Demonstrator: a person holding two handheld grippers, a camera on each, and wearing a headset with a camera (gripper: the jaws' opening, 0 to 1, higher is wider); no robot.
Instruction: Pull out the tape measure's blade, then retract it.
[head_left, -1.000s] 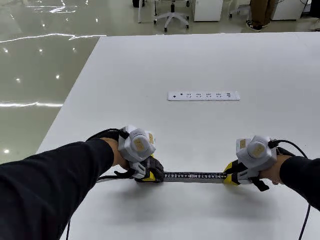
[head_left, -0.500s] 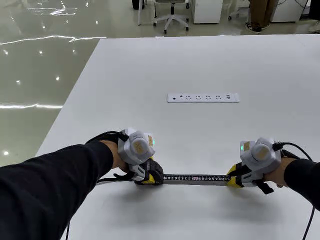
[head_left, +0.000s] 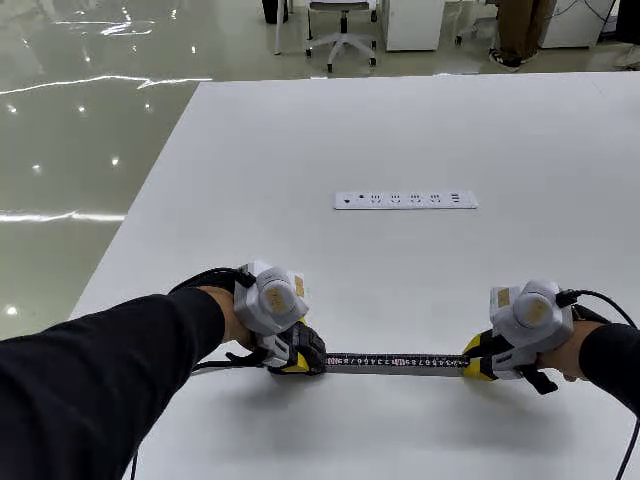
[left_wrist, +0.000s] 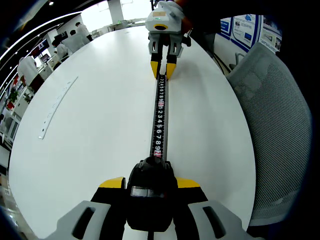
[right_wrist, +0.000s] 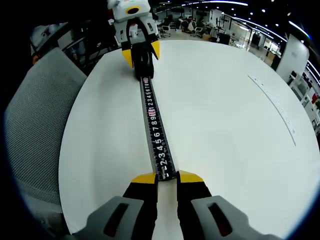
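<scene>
The black tape measure case (left_wrist: 151, 192) rests on the white table, and my left gripper (head_left: 292, 352) is shut on it with yellow-tipped fingers on both sides. Its numbered blade (head_left: 395, 361) lies flat along the table toward the right. My right gripper (head_left: 478, 363) is shut on the blade's end (right_wrist: 165, 174), pinching the tip between its yellow pads. In the right gripper view the case (right_wrist: 142, 57) and the left gripper (right_wrist: 140, 50) sit at the far end of the blade (right_wrist: 154, 127). The left gripper view has the right gripper (left_wrist: 163, 67) at the blade's (left_wrist: 159, 117) far end.
A white power strip (head_left: 405, 200) lies flat on the table (head_left: 400, 120) beyond the grippers. A grey mesh chair (left_wrist: 272, 125) stands at the table's near edge. Cables trail from both grippers. An office chair base (head_left: 340, 35) stands on the glossy floor past the table.
My right gripper has moved further right with the blade end, so more blade shows between the case and the tip. The left gripper and case have stayed put.
</scene>
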